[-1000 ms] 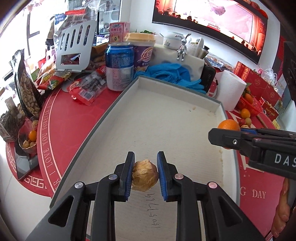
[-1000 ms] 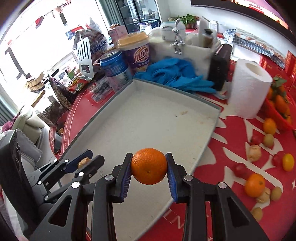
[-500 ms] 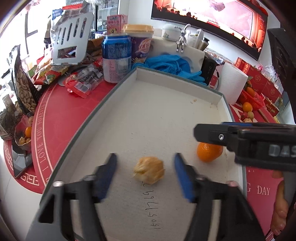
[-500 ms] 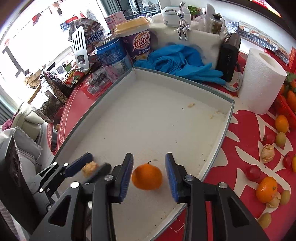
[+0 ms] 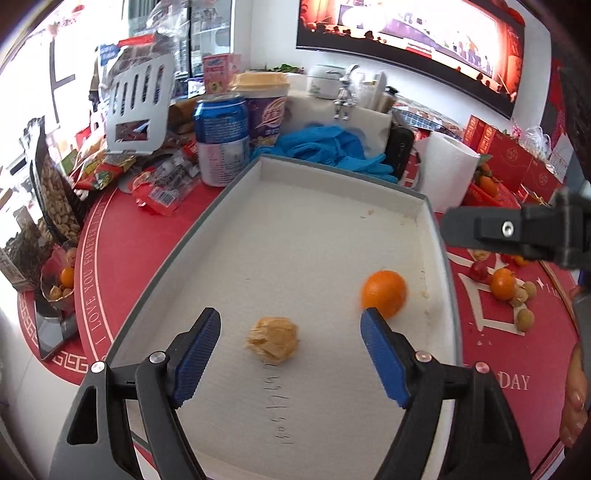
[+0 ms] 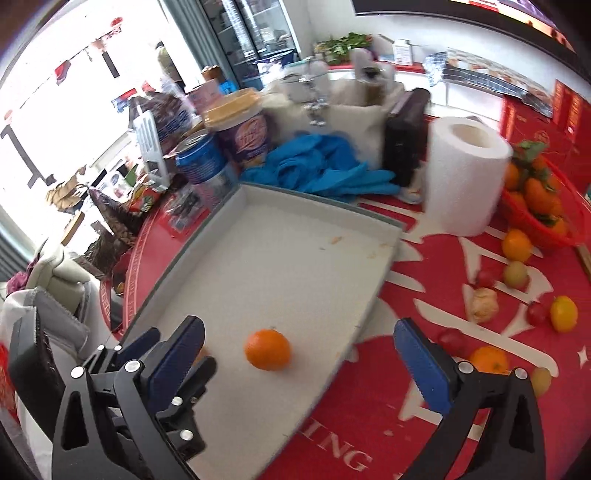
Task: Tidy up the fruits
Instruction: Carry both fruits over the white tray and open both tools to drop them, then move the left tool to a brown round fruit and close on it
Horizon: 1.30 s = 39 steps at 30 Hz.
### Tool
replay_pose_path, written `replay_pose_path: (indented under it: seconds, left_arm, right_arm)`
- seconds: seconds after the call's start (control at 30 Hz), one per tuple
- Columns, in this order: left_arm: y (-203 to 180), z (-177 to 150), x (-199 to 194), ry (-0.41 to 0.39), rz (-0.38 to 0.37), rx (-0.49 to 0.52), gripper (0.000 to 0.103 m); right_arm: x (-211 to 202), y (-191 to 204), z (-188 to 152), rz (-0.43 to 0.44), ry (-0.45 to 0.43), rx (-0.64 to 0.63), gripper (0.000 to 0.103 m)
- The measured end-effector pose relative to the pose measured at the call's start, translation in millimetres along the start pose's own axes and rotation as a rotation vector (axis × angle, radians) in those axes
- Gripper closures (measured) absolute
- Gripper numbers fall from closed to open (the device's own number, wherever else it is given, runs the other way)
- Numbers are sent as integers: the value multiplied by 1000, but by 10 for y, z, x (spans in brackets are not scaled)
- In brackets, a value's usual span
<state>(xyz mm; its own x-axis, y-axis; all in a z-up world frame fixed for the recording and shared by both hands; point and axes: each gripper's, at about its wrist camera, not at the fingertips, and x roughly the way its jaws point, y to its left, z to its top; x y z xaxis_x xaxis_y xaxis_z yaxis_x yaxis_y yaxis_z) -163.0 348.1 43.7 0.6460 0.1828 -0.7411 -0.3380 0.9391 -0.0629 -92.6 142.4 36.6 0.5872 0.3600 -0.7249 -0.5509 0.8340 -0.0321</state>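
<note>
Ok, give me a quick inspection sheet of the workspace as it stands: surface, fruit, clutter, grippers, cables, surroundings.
Surface: red printed tablecloth; white tray on it.
Job's things: orange and husked fruit lie in the tray, apart; more loose fruit and a red basket on the cloth.
Clutter: blue can, purple cup, blue gloves, paper roll, snack packets.
Grippers: left gripper and right gripper open, holding nothing; jaws have just been opening.
Cables: nothing seen.
Surroundings: wall screen, glass-door fridges.
</note>
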Motion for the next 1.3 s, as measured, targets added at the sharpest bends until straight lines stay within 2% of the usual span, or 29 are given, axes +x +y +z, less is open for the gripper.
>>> replay_pose_path:
  seconds: [0.53, 0.97, 1.13, 1.3]
  left_arm:
    - [-836, 35, -169, -8, -54, 139, 21]
    - [-1591, -64, -85, 54, -107, 244, 21]
    - [-1801, -82, 81, 101, -122, 260, 21]
    - [-1924, -127, 210, 156, -140, 264, 21]
  right_arm:
    - [-492, -1145, -328, -114, -28, 225, 0]
    - [-805, -2087, -927, -273, 0, 345, 0]
    - [-837, -2310, -1123, -312, 26, 367, 0]
    - [-838, -2292, -1177, -352, 15, 317, 0]
